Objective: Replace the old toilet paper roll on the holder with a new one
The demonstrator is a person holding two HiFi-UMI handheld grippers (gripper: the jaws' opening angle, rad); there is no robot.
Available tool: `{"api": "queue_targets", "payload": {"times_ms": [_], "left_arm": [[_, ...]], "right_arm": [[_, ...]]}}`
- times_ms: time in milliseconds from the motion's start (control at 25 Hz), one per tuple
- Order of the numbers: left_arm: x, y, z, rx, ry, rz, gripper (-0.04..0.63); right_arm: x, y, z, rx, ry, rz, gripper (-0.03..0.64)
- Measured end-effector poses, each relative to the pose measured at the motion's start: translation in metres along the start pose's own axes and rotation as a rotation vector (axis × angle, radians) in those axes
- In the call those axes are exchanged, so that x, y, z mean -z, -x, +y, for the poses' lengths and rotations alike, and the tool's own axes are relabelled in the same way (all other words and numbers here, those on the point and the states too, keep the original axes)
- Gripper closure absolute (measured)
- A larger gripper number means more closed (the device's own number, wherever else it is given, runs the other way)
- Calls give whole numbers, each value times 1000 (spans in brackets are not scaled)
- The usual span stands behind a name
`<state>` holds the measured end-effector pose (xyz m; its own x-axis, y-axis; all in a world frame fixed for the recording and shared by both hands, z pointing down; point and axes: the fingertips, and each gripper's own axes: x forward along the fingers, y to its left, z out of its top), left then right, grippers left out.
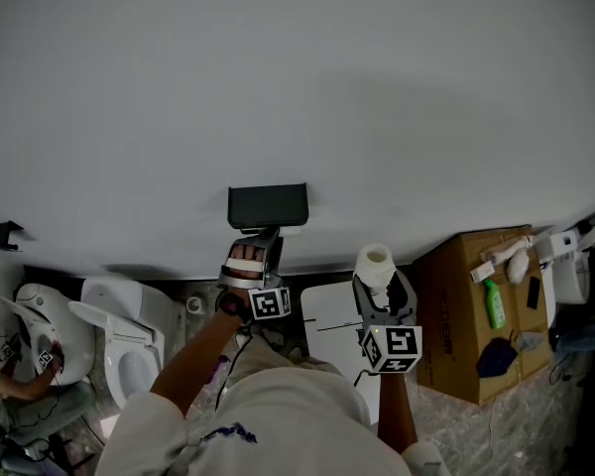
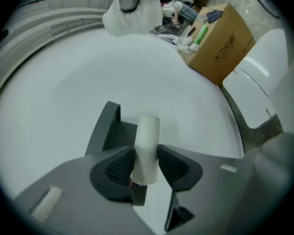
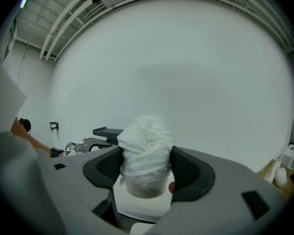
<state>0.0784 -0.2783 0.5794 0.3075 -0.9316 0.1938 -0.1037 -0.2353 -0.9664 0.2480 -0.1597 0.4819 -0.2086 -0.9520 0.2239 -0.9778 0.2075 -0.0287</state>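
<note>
A dark holder [image 1: 268, 206] is fixed to the white wall. Just beneath it, my left gripper [image 1: 256, 250] is shut on a thin, nearly spent white roll [image 2: 147, 143] that stands upright between the pads [image 2: 120, 168], beside the holder's dark bracket [image 2: 106, 126]. To the right and apart from the holder, my right gripper [image 1: 380, 286] is shut on a full white toilet paper roll [image 1: 374, 262], held upright. In the right gripper view that new roll [image 3: 147, 151] fills the jaws, with the holder [image 3: 108, 131] far off at the left.
Two white toilets [image 1: 129, 345] [image 1: 40, 330] stand at the lower left, with a person's arm [image 1: 10, 385] by them. A white lid-like panel [image 1: 332, 315] lies below the grippers. A cardboard box [image 1: 471, 305] at the right carries a green bottle [image 1: 494, 303].
</note>
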Motion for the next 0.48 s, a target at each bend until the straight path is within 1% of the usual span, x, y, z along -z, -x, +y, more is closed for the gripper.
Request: {"api": "queue_targets", "payload": {"times_ms": [200,480], "left_arm": [[-8,-2,4,9,10,-17,440],[-14,-2,2,8,-3,-31,440]], "right_arm": [[-1,3,-4,10,-3,-2,318],[1,6,-5,21,-8,-2,318]]}}
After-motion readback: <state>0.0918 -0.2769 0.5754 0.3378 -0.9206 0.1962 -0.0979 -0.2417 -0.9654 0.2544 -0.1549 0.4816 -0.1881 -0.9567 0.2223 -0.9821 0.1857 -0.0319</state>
